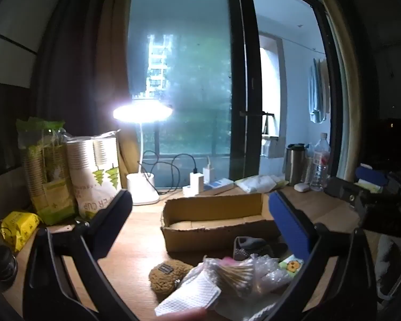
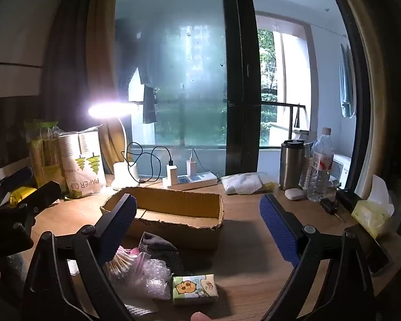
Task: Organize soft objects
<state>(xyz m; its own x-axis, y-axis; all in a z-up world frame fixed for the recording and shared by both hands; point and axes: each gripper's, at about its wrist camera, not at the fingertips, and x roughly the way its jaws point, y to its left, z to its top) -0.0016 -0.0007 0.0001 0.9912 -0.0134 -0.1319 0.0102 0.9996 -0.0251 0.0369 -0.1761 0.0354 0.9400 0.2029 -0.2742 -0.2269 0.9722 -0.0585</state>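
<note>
Right gripper point(image 2: 197, 219), jaws wide apart and empty, faces cardboard box point(image 2: 173, 214).

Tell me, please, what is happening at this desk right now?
A person holds two tools, both open and empty, over a wooden desk. The left tool and right tool face an empty cardboard box. In front of it lie a tissue pack, cotton swabs and bubble wrap, none of them boxed yet.
</note>
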